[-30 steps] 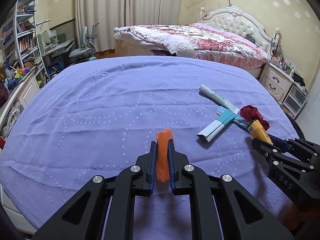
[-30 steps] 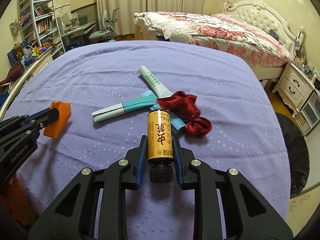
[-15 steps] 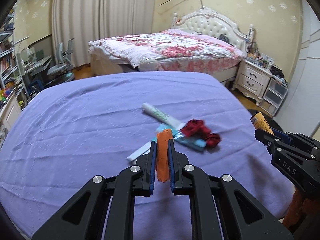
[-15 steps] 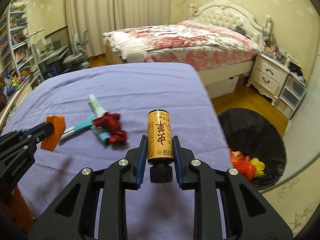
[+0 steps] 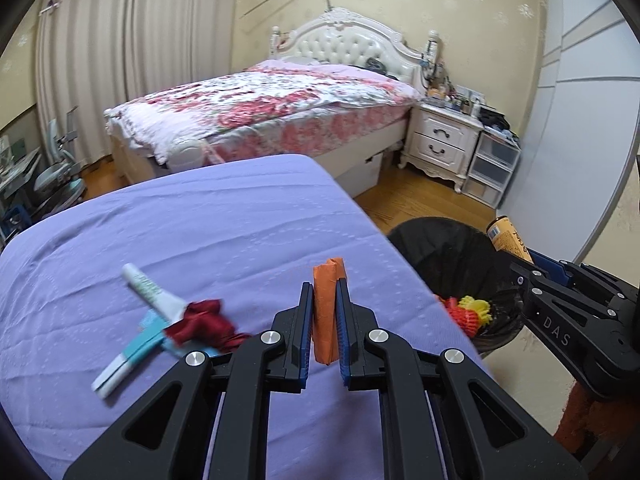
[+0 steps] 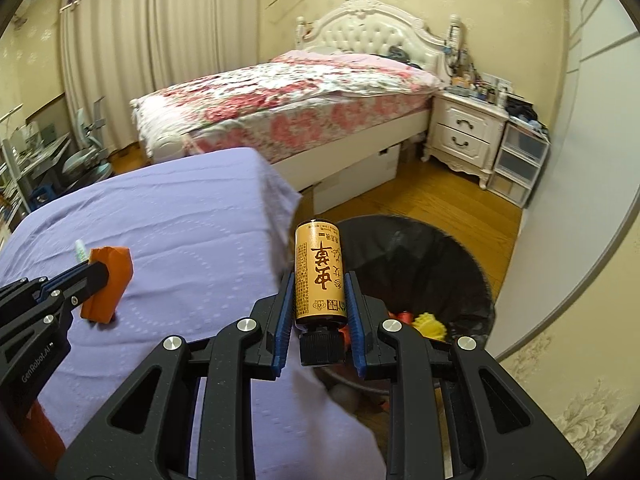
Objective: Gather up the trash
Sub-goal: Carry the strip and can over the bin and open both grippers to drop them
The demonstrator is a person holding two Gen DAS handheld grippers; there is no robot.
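Your right gripper [image 6: 316, 304] fingers clamp the small amber bottle with a black cap [image 6: 319, 276] near the black-lined trash bin [image 6: 448, 264]; your left gripper [image 5: 324, 320] fingers clamp the folded orange paper scrap [image 5: 326, 312] over the purple-covered surface [image 5: 200, 232]. Releasing early drops either outside the bin.

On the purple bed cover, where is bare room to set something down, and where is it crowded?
The purple bed cover is bare across its far half, toward the floral bed, and along the edge near the black trash bin. It is crowded at the near left: white tube, teal-and-white packet, dark red cloth.
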